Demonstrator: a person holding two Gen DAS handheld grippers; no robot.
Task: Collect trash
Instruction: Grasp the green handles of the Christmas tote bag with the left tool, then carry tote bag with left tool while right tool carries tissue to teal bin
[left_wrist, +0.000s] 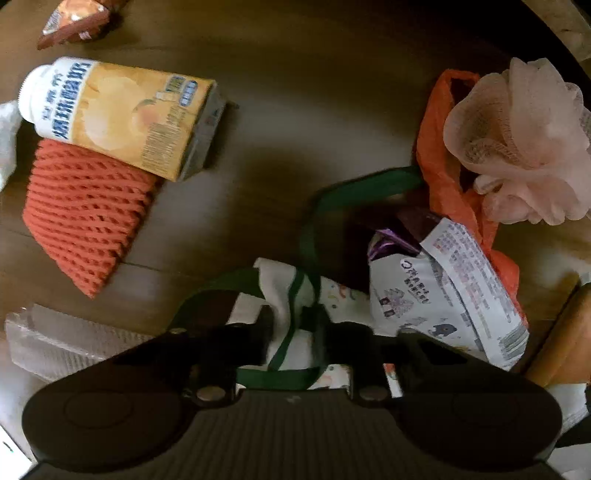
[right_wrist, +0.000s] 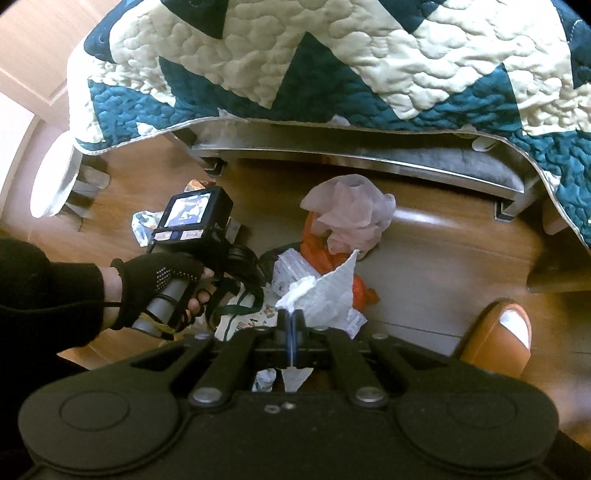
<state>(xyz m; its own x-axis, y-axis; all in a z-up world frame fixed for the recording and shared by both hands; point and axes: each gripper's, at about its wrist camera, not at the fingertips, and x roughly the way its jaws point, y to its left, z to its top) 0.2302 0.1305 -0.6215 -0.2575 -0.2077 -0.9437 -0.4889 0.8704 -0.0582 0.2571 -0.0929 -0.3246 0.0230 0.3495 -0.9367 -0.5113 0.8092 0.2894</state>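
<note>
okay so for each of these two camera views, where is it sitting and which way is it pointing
Left wrist: on the left hand-held gripper, facing steeply down at the floor litter and tote bag; only its fingers show.
Right wrist: on the right hand-held gripper, angled down toward the bed; gloved left hand shows.
Shared: pink mesh puff, orange bag.

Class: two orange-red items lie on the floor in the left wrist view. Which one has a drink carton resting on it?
The red foam fruit net at left: the yellow drink carton overlaps its top edge. The orange plastic bag at right carries a pink mesh sponge instead.
</note>
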